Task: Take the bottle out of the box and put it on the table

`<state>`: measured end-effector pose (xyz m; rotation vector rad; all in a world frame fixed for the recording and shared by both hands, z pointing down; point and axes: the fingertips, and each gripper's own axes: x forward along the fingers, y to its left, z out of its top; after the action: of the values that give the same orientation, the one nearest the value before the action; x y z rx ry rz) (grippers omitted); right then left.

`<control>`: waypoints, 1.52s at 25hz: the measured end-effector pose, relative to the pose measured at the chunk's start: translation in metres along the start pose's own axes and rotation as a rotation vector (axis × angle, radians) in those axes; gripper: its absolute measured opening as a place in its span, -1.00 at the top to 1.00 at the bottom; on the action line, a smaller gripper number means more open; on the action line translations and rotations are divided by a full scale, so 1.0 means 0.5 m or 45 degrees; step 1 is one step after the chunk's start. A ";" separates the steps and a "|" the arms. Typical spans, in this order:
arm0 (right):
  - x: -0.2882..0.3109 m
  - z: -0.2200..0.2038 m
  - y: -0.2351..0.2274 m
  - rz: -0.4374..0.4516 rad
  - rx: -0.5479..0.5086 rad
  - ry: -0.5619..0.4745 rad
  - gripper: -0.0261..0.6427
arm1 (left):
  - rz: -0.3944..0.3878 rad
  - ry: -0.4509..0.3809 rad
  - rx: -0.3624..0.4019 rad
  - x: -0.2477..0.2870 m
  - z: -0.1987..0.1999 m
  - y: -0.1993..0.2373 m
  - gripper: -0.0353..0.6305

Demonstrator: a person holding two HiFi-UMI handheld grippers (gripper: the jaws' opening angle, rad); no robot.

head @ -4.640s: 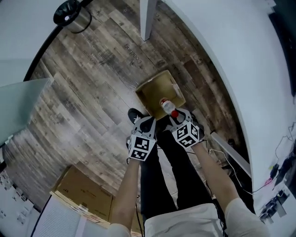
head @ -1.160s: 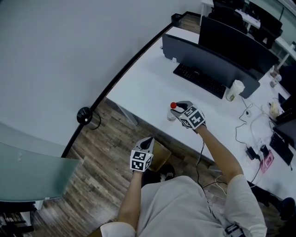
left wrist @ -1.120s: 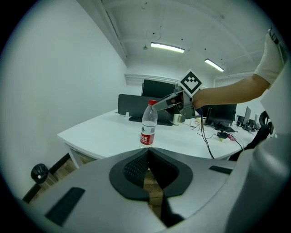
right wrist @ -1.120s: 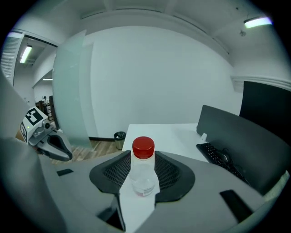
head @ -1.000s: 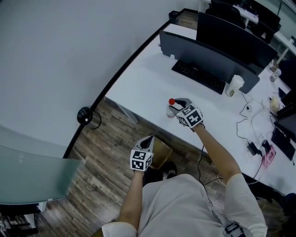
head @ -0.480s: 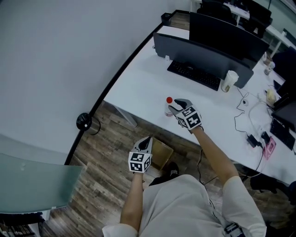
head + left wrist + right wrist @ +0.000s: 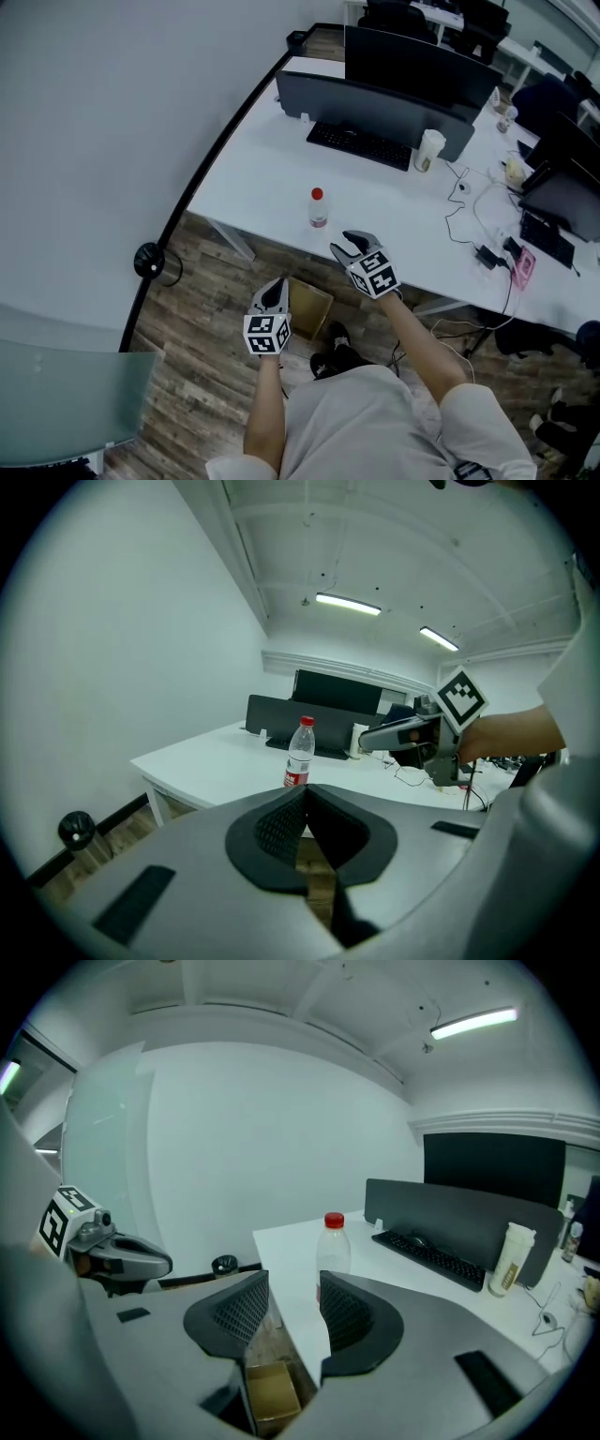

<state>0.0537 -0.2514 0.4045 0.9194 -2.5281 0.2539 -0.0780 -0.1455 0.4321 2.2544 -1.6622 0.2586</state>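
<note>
The bottle (image 7: 318, 208) stands upright on the white counter (image 7: 246, 183), red cap on top, so its long axis runs straight up and down. It sits a little way in from the counter's near edge, with bare surface all round it.

The right gripper (image 7: 348, 246) is the nearer of the two. Its fingers (image 7: 342, 1316) stand wide apart with nothing between them. Looking along them, the bottle shows through the gap, dead ahead and beyond the tips, near but clearly apart from them. From above it lies ahead of those fingers and a touch to their left.

The left gripper (image 7: 274, 294) hangs lower, off the counter's edge and above the cardboard box (image 7: 310, 309) on the floor (image 7: 187, 309). Its fingers (image 7: 277, 827) are pressed together on nothing. For them the bottle is ahead and higher, well apart.

I'd say the job looks as good as done (the bottle is out of the box and on its own base). If anyone wanted it back in hand, the right fingers need only go straight forward and take it across the body.
</note>
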 end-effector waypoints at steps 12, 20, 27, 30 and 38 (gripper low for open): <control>-0.125 -0.145 0.132 -0.131 0.157 -0.022 0.32 | 0.030 -0.061 0.002 -0.097 -0.014 -0.029 0.85; -0.177 -0.178 0.194 -0.148 0.251 -0.094 0.40 | 0.037 -0.067 -0.007 -0.150 -0.051 -0.049 0.85; -0.192 -0.166 0.205 -0.175 0.251 -0.140 0.53 | 0.027 -0.071 0.032 -0.169 -0.065 -0.056 0.85; -0.187 -0.160 0.202 -0.186 0.241 -0.154 0.58 | 0.012 -0.082 0.052 -0.169 -0.061 -0.056 0.85; -0.169 -0.166 0.214 -0.186 0.205 -0.140 0.69 | -0.013 -0.088 0.053 -0.166 -0.068 -0.043 0.85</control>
<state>0.0702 -0.0960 0.4369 1.2058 -2.5523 0.3751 -0.0811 -0.0536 0.4325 2.3271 -1.6941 0.2172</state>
